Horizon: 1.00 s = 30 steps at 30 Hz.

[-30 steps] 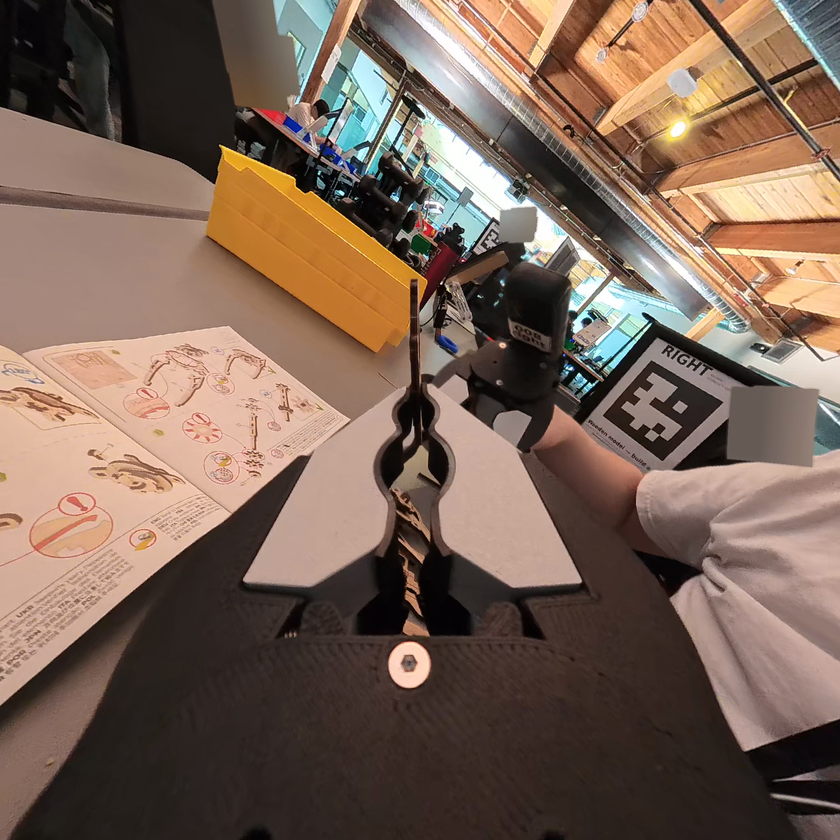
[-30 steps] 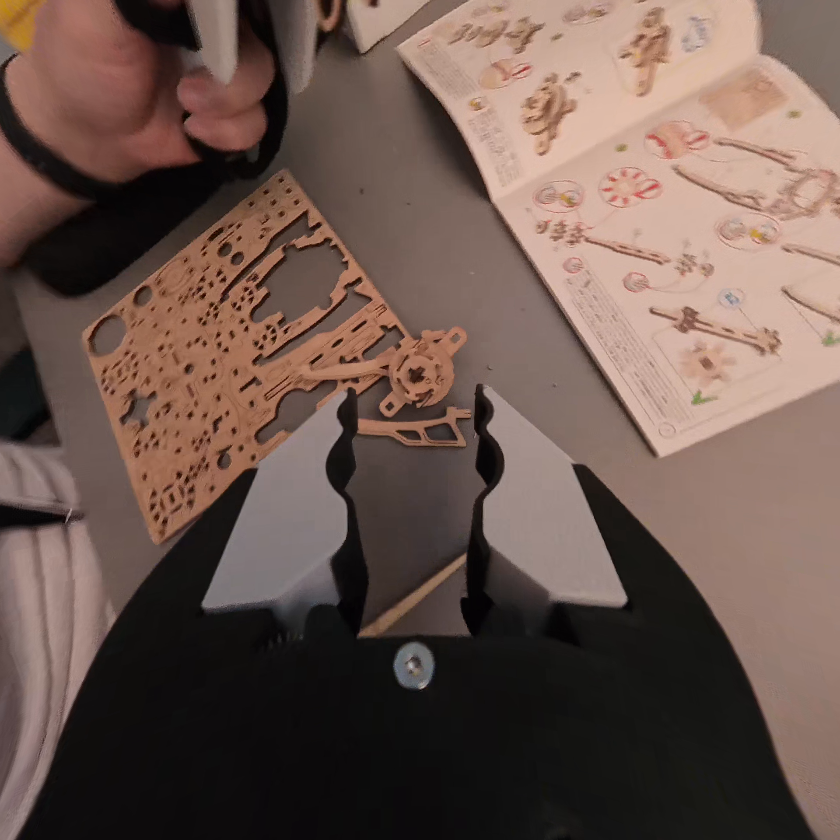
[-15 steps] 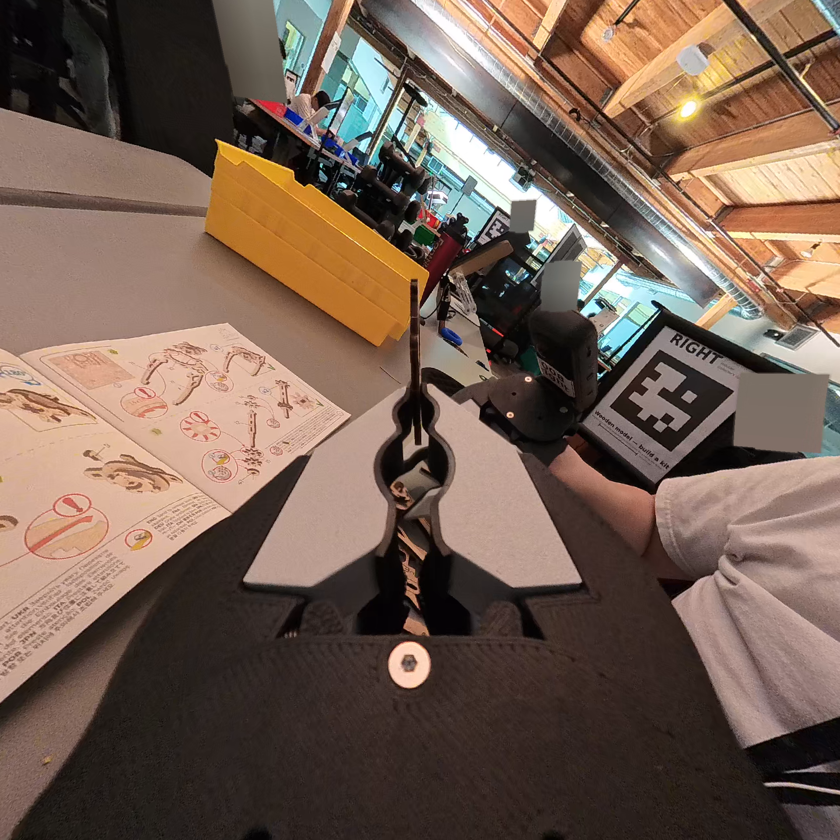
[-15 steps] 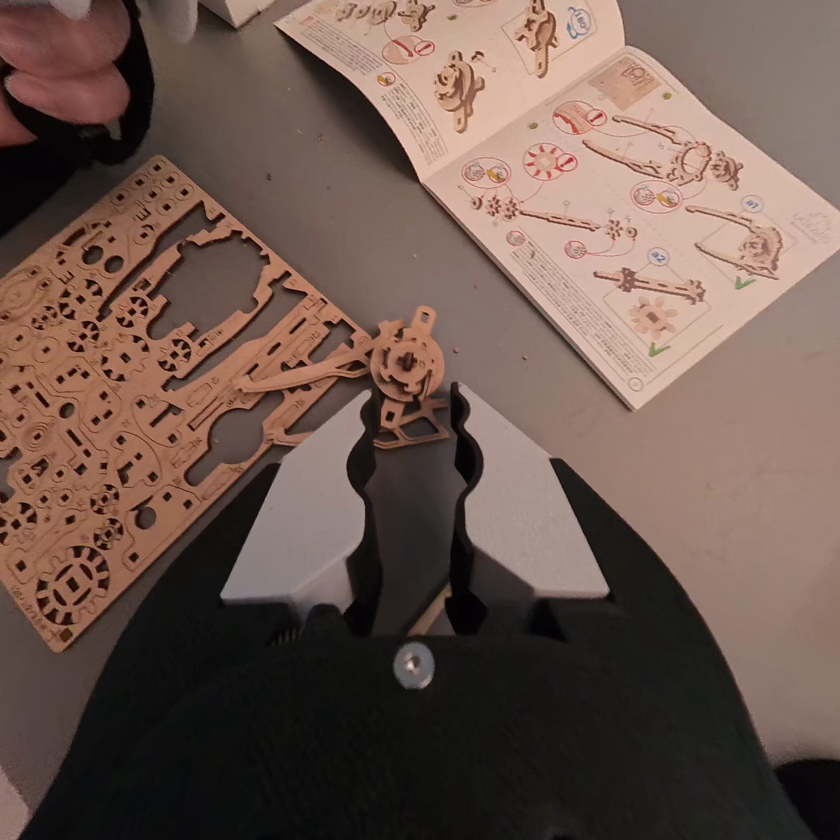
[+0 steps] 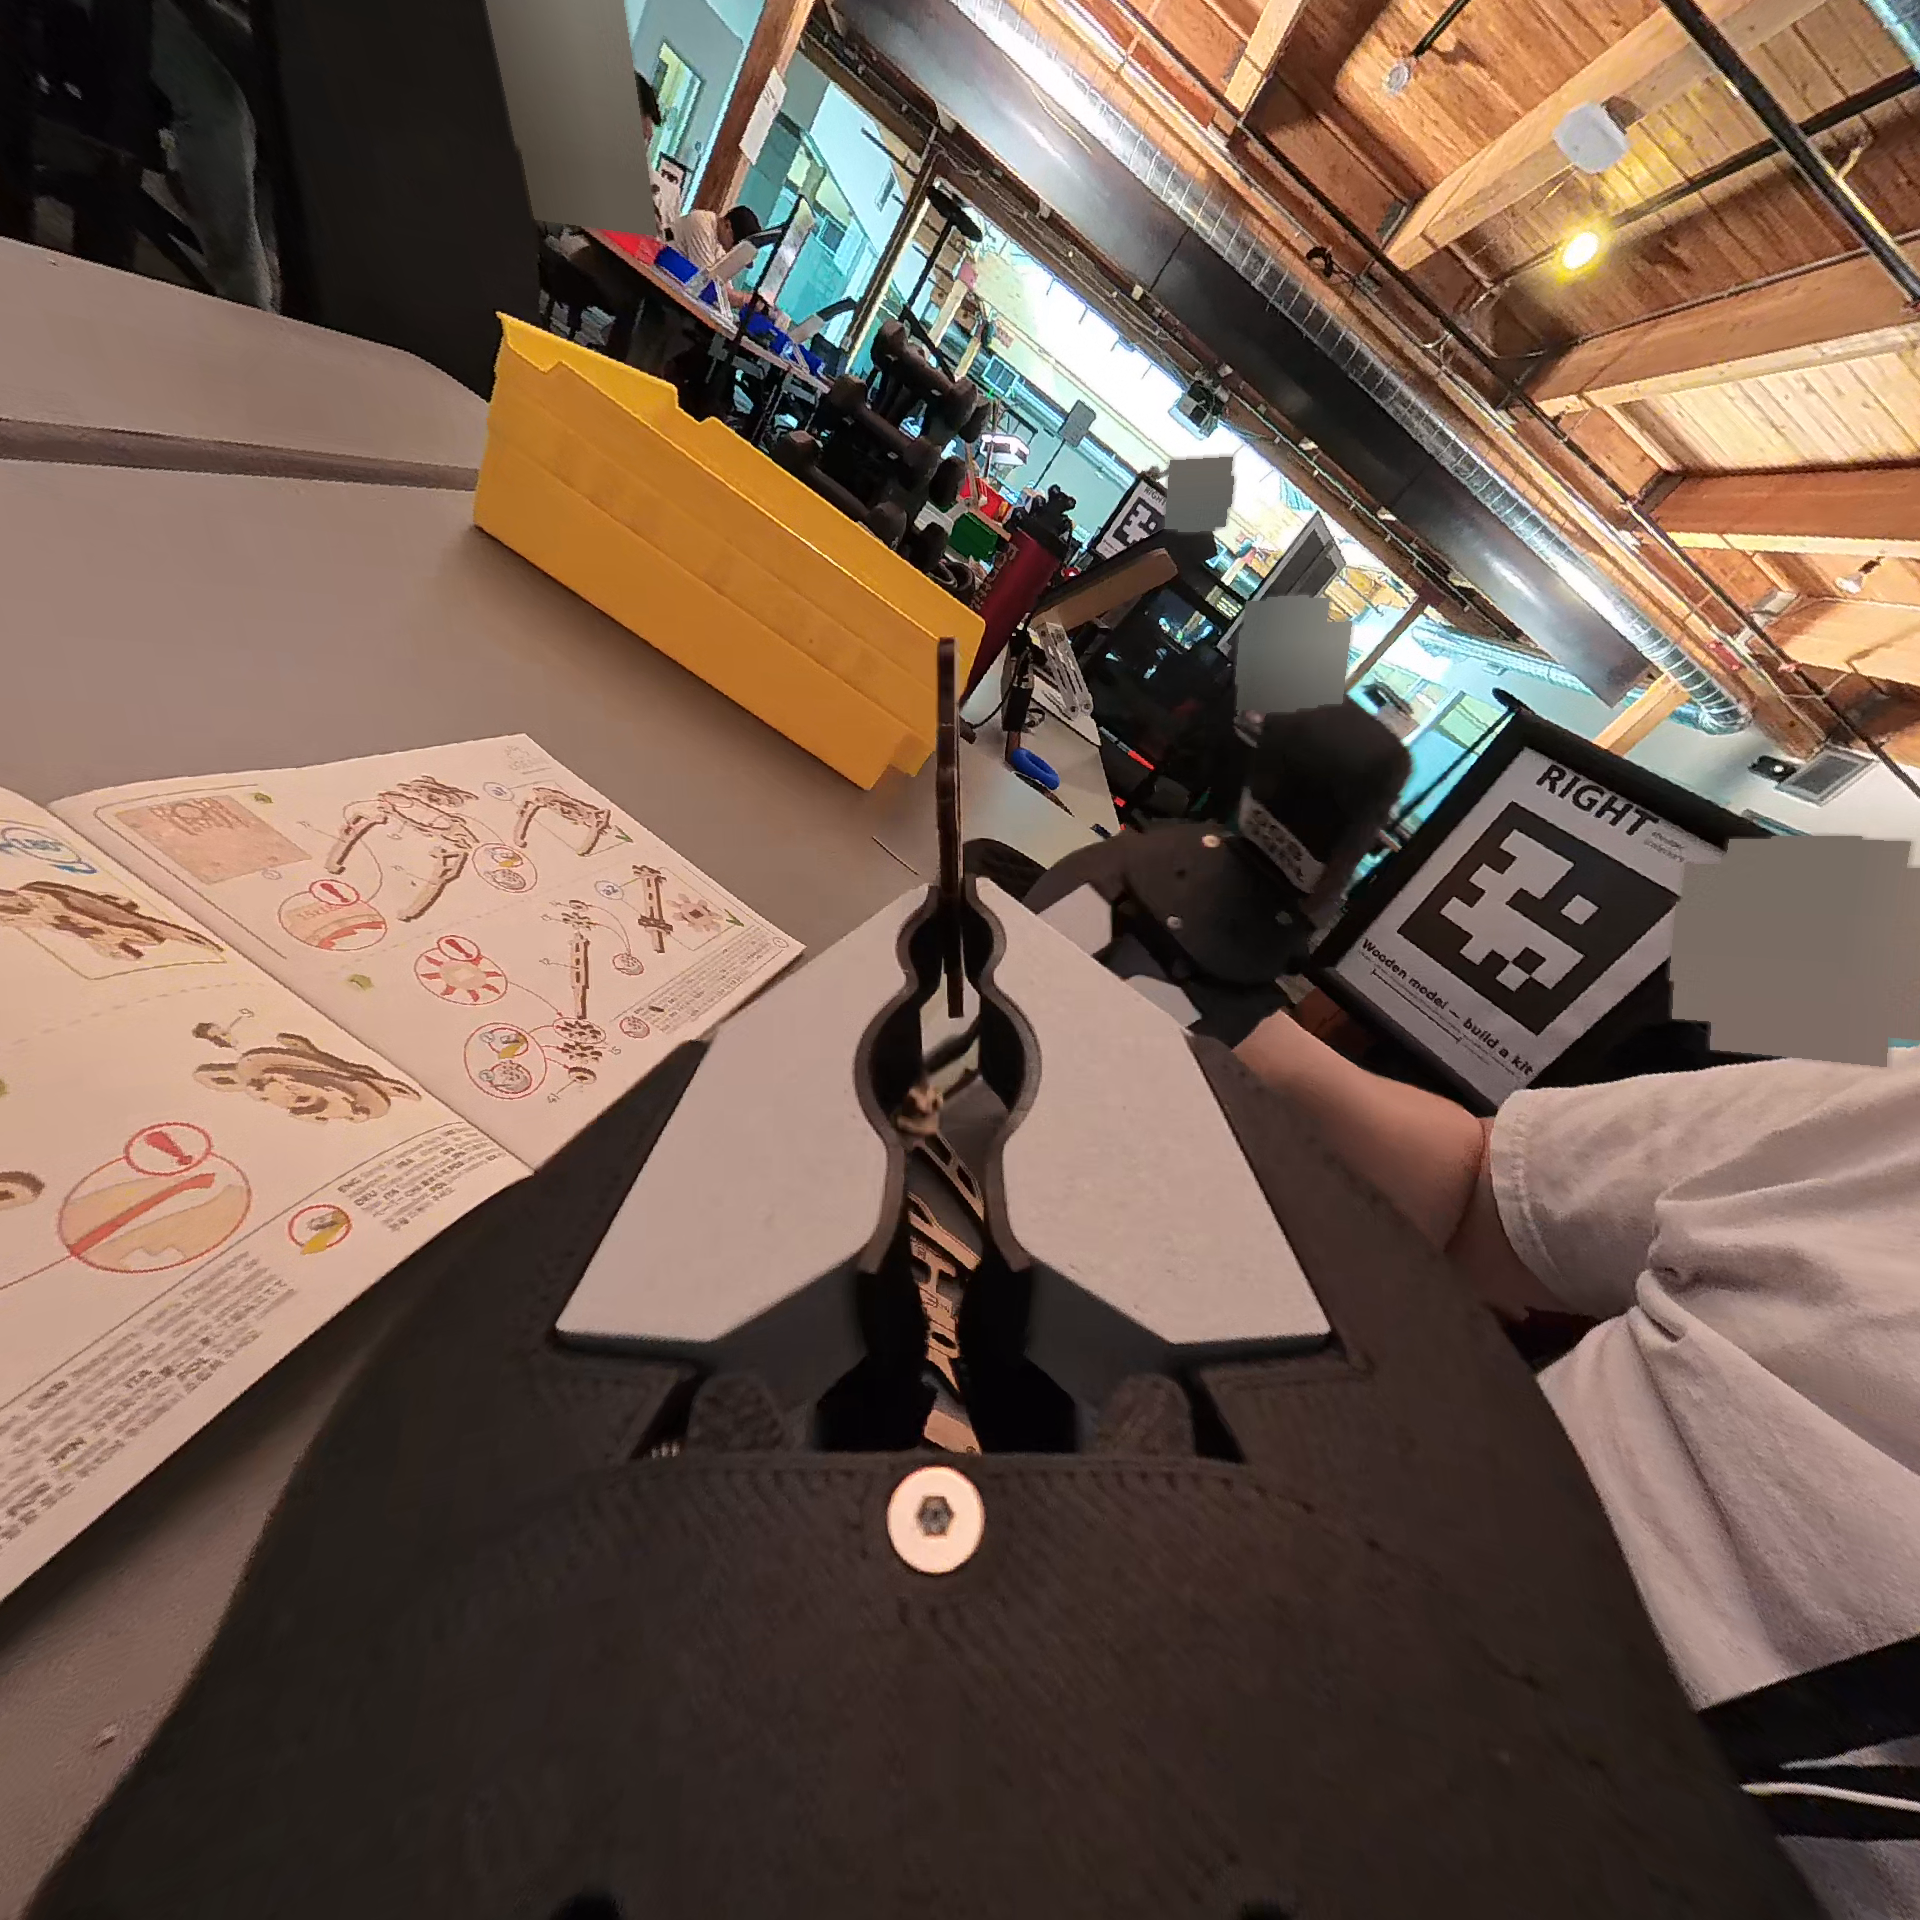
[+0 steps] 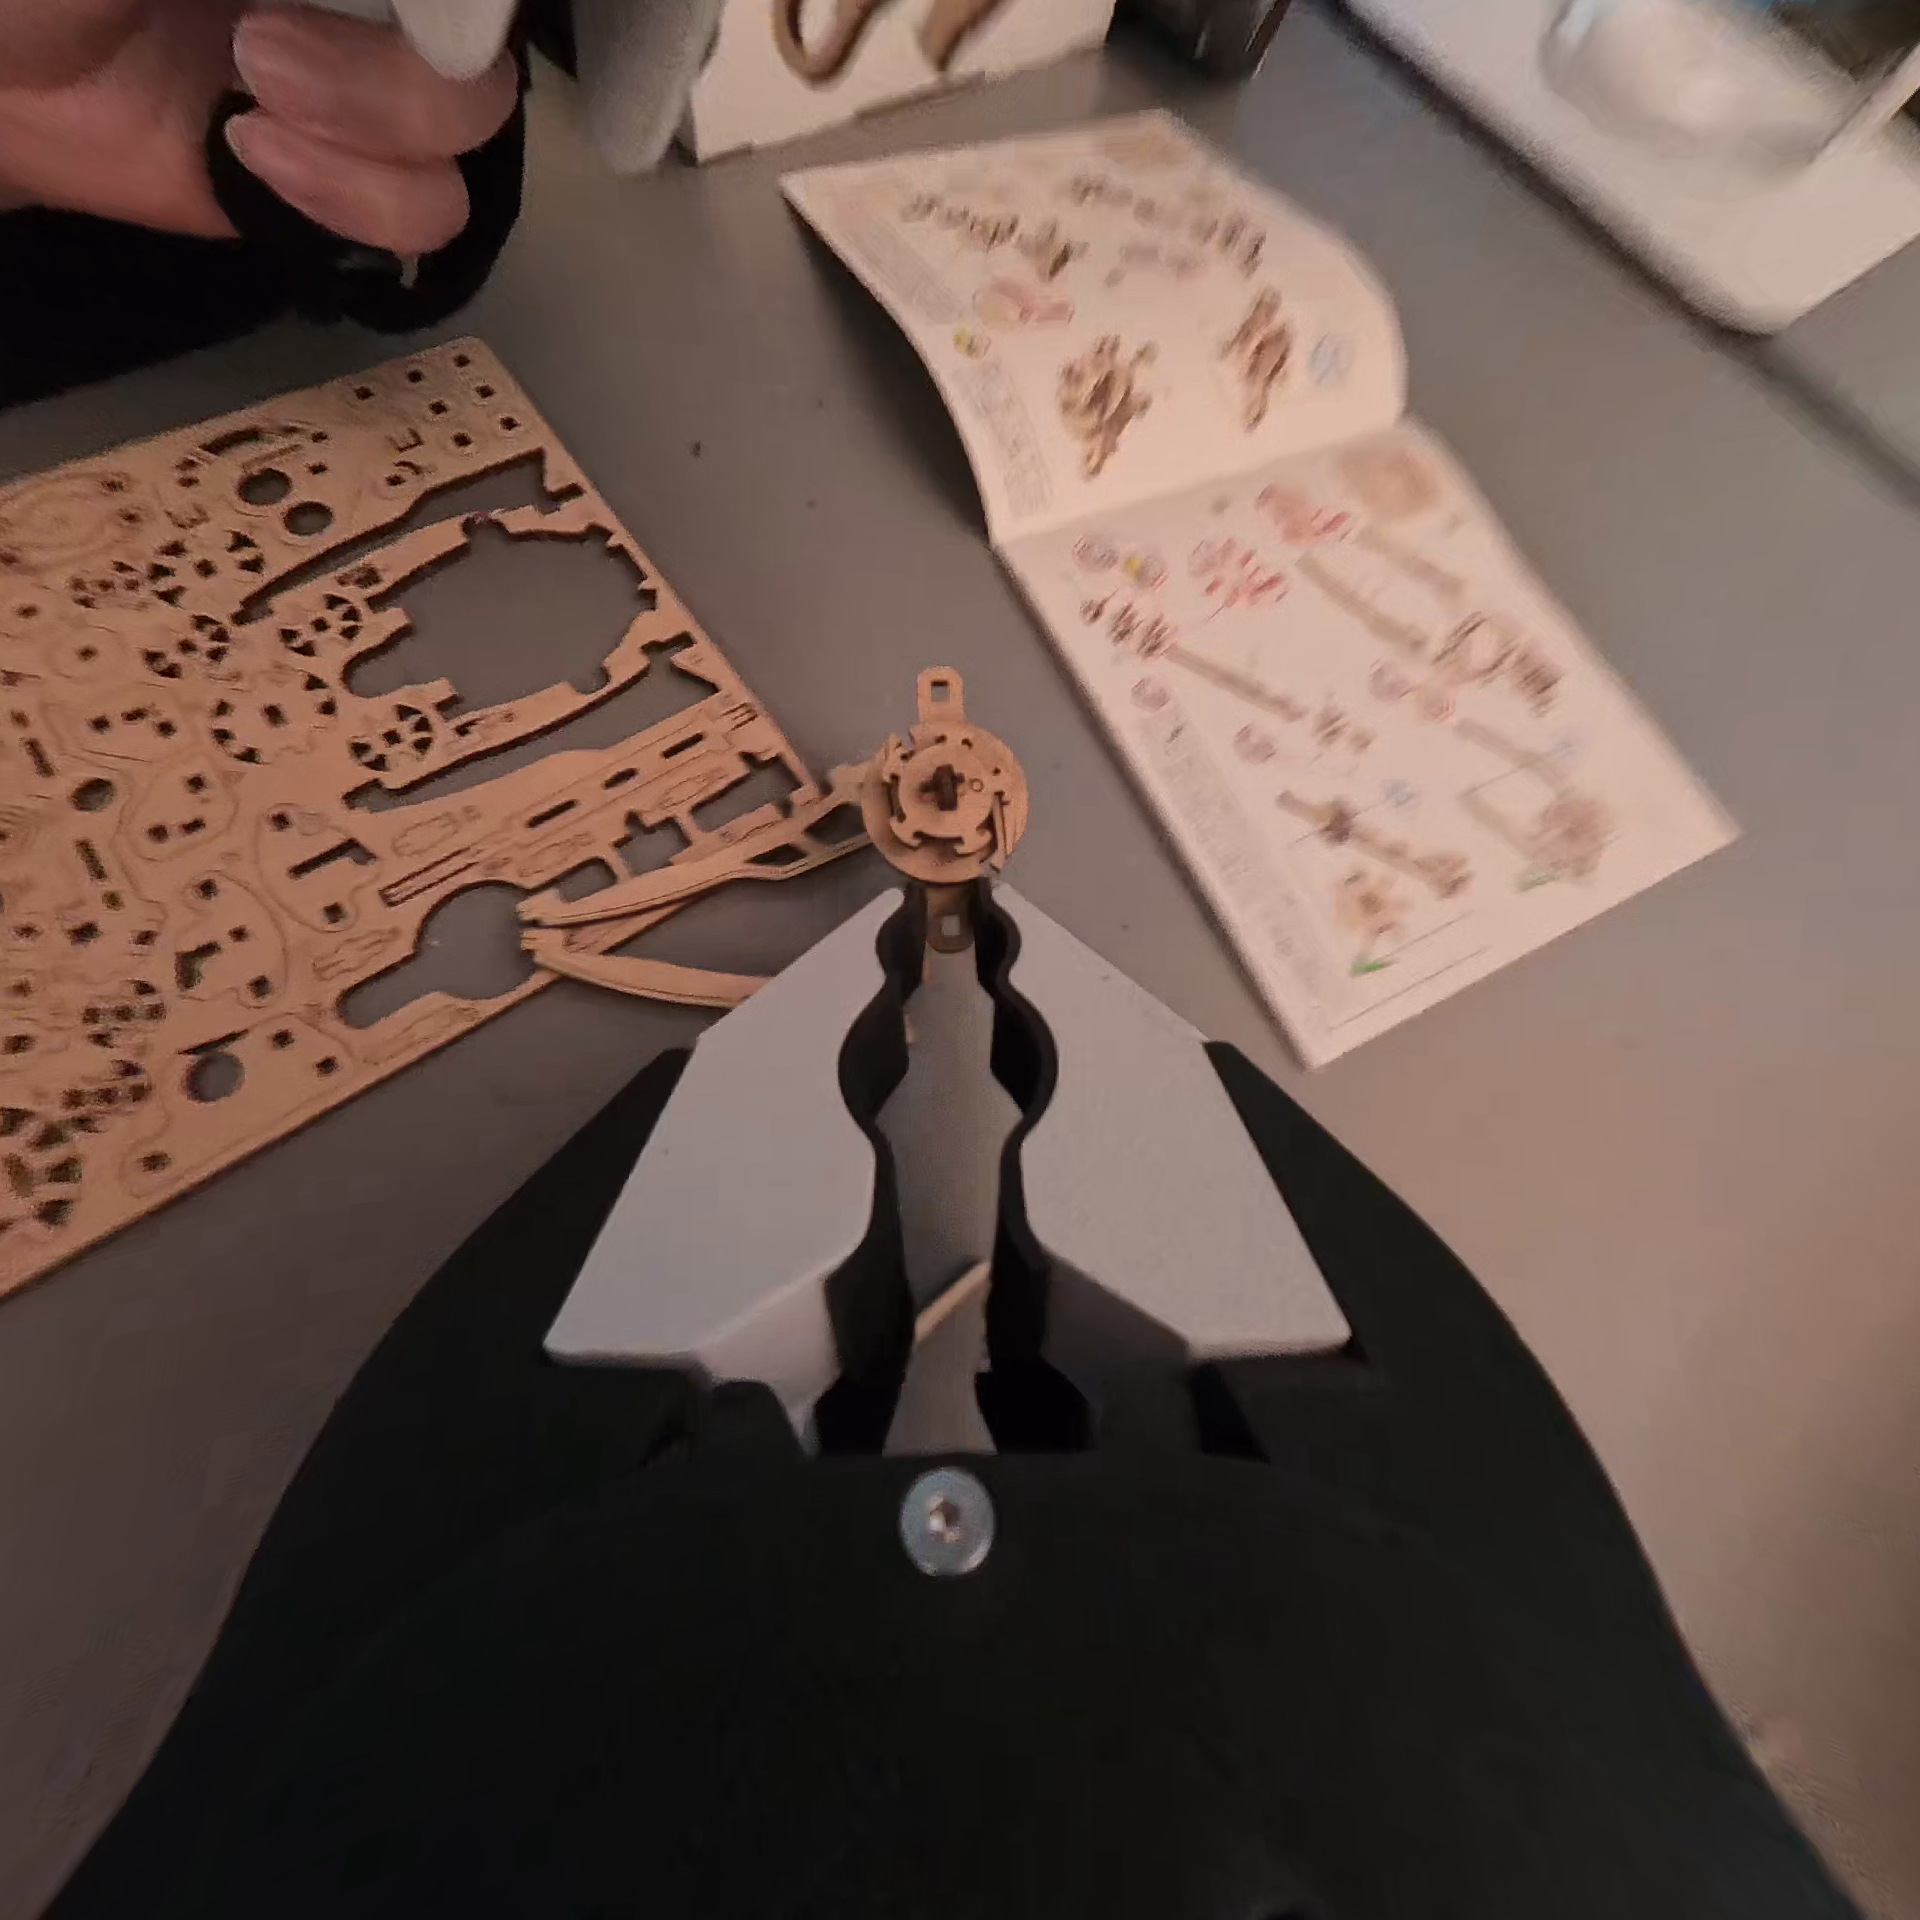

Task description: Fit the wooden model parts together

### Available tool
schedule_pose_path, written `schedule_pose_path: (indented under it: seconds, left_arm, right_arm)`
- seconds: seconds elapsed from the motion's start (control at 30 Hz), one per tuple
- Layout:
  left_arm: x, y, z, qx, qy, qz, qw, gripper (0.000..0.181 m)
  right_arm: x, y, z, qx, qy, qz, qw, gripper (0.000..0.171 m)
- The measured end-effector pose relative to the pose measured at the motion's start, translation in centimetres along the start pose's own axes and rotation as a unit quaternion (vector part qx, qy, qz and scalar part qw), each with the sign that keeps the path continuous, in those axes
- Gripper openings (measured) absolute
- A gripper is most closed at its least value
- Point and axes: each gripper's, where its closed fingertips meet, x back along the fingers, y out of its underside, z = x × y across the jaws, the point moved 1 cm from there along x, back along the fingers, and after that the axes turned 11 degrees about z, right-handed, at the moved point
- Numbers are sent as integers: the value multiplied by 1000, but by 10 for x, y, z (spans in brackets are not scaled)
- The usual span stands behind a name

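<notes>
Wooden flat part [image 5: 947, 821] clamped edge-on in left jaws | round wooden assembly [image 6: 948, 798] pinched at right jaws' tips

The left gripper [image 5: 948, 925] pinched a thin wooden model part [image 5: 947, 790] edge-on, upright above a grey table [image 5: 260, 613]. An open instruction booklet [image 5: 312, 997] lay left; a yellow bin [image 5: 707, 582] stood behind.
</notes>
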Motion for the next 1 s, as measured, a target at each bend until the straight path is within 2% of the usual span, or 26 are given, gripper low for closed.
schedule_pose_path:
  seconds: [0.03,0.1,0.23,0.43,0.53,0.7,0.83,1.0]
  left_arm:
    - [1,-2,-1,-1,-3,4,1000,0]
    - [2,-5,-2,-3,-8,15,1000,0]
    - [6,-13,-4,-5,-13,38,999,0]
    - [12,-23,-12,14,-31,73,997,0]
    - [16,-28,-16,25,-38,88,995,0]
    - [17,-28,-21,29,-48,89,994,0]
    - [16,-24,-23,35,-52,80,995,0]
    - [15,-22,-26,33,-60,72,995,0]
  right_arm:
    - [2,-9,3,44,6,18,999,7]
    - [7,-28,12,132,31,52,989,8]
    - [11,-61,33,288,79,69,952,8]
    - [-3,-87,78,411,170,56,894,8]
    - [-18,-80,95,436,196,30,878,8]
    - [-27,-52,108,434,202,-23,878,8]
    - [-23,-33,111,412,178,-49,892,8]
    - [-22,-37,101,397,150,-34,905,8]
